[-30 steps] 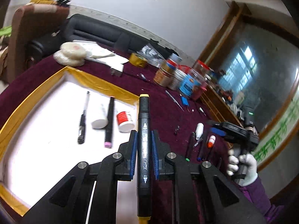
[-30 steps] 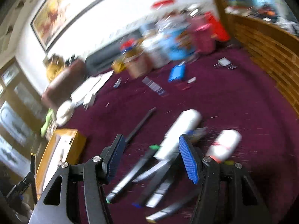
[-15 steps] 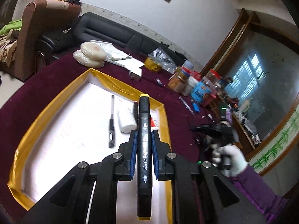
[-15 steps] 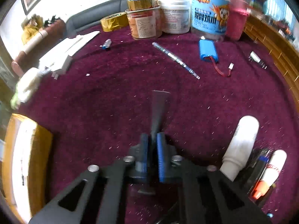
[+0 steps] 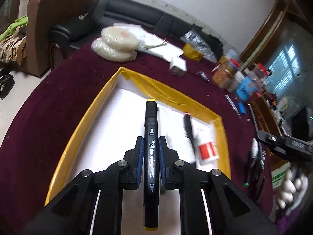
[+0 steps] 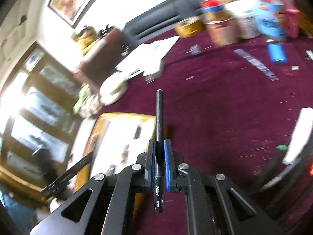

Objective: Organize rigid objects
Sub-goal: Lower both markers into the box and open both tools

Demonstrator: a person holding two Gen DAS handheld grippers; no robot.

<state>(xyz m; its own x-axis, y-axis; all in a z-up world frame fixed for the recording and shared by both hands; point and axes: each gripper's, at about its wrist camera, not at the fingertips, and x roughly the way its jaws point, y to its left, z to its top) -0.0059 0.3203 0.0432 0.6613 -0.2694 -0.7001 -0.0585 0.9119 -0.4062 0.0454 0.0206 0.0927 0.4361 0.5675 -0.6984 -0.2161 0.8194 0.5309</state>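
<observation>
My left gripper (image 5: pixel 150 143) is shut on a black art marker (image 5: pixel 150 137) with yellow end caps, held lengthwise above the yellow-rimmed white tray (image 5: pixel 172 94). Inside the tray lie a dark pen (image 5: pixel 188 131) and a white bottle with a red label (image 5: pixel 207 150). My right gripper (image 6: pixel 160 145) is shut on a thin black pen (image 6: pixel 159 117), pointing toward the tray's yellow rim (image 6: pixel 125 115) at the left of its blurred view. The right gripper's body (image 5: pixel 283 143) and a white-gloved hand (image 5: pixel 291 188) show at the right in the left wrist view.
Several pens and a white bottle (image 5: pixel 254 152) lie on the maroon cloth (image 6: pixel 225 101) right of the tray. Jars and tubs (image 6: pixel 234 19) stand at the back. Round wrapped discs (image 5: pixel 117 43) and papers (image 5: pixel 156 45) sit behind the tray. A black sofa (image 5: pixel 137 15) lies beyond.
My right gripper shut on the thin black pen, lifted it and swung left toward the tray. My left gripper carried the marker in over the tray's white floor.
</observation>
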